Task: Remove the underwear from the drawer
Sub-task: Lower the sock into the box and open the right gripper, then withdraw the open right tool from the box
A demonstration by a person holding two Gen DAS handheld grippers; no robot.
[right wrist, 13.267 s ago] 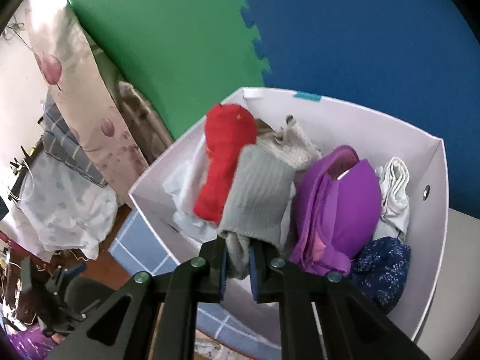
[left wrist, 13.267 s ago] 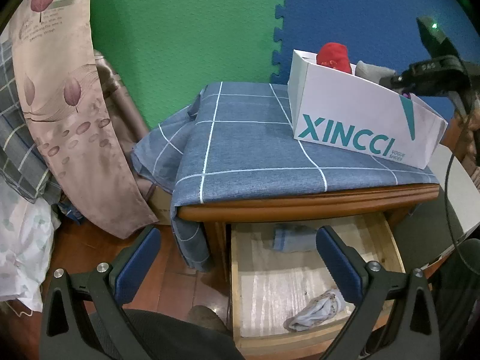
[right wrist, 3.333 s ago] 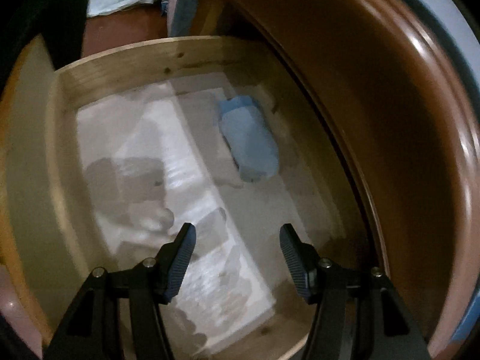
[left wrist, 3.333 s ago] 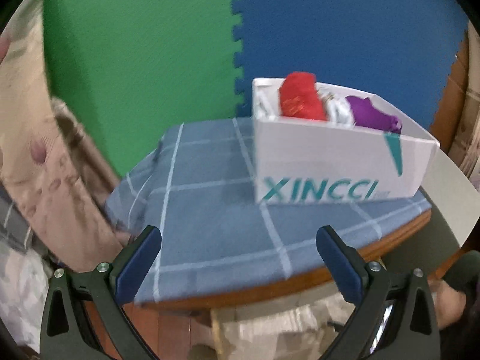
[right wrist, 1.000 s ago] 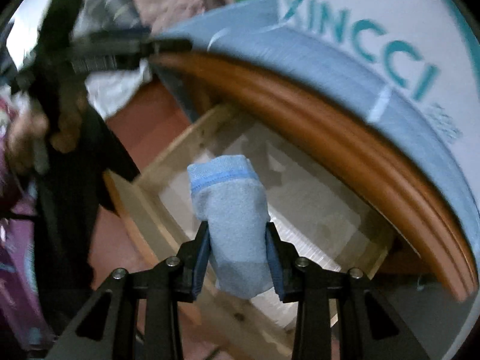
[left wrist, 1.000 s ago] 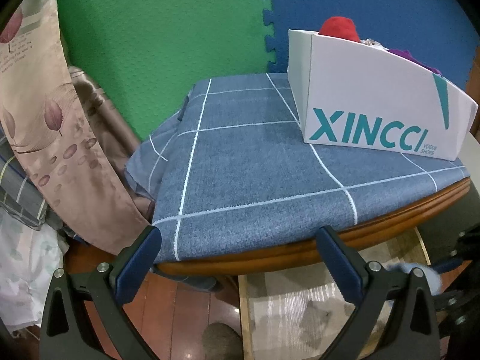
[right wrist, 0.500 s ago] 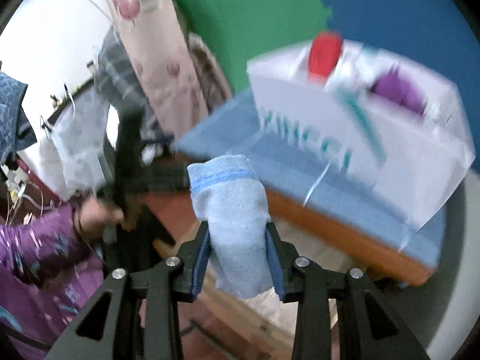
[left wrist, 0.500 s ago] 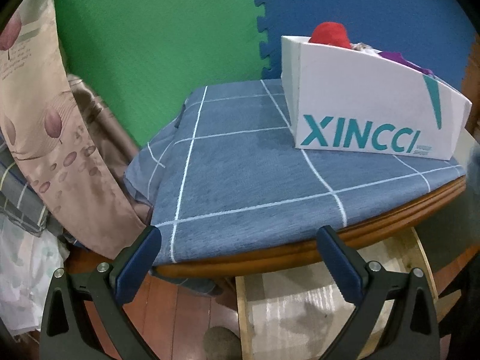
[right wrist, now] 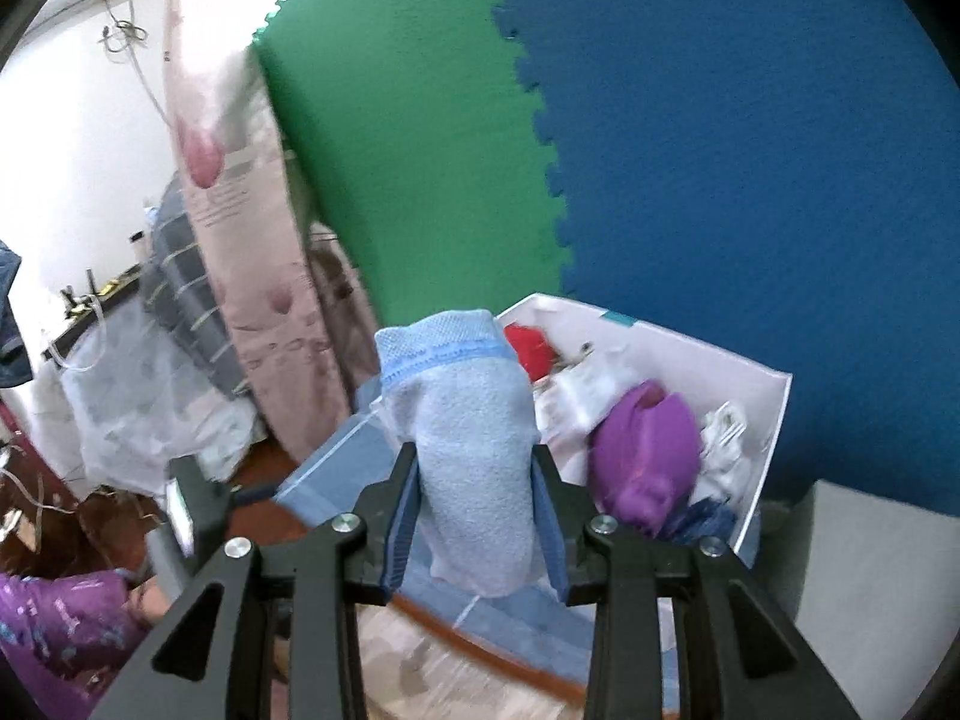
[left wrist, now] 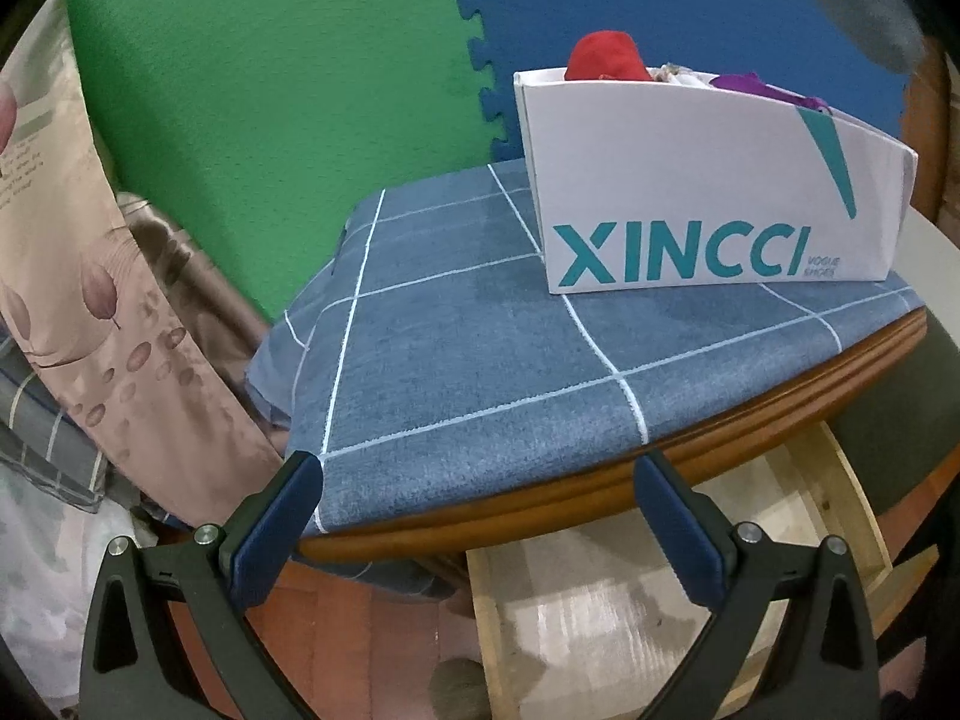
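A folded light blue underwear (right wrist: pixel 462 396) stands upright between the pads of my right gripper (right wrist: pixel 474 480), which is shut on it and holds it in the air above the table's front edge. Just beyond it is the white XINCCI box (right wrist: pixel 774 420), filled with red, purple and white clothes. In the left wrist view my left gripper (left wrist: pixel 480 498) is open and holds nothing. It hovers over the front edge of the blue checked tablecloth (left wrist: pixel 480 330). The open wooden drawer (left wrist: pixel 840 498) lies below it, and the part in view shows only pale lining. The box (left wrist: pixel 690 180) stands at the table's back right.
Green and blue foam mats cover the wall behind the table. A floral curtain (left wrist: pixel 72 240) and heaps of cloth fill the left side. A person's purple sleeve (right wrist: pixel 54 618) shows at the lower left of the right wrist view. A grey surface (right wrist: pixel 870 540) lies right of the box.
My right gripper has risen with the blue underwear from over the drawer to above table height, now facing the box. The left gripper has shifted only slightly.
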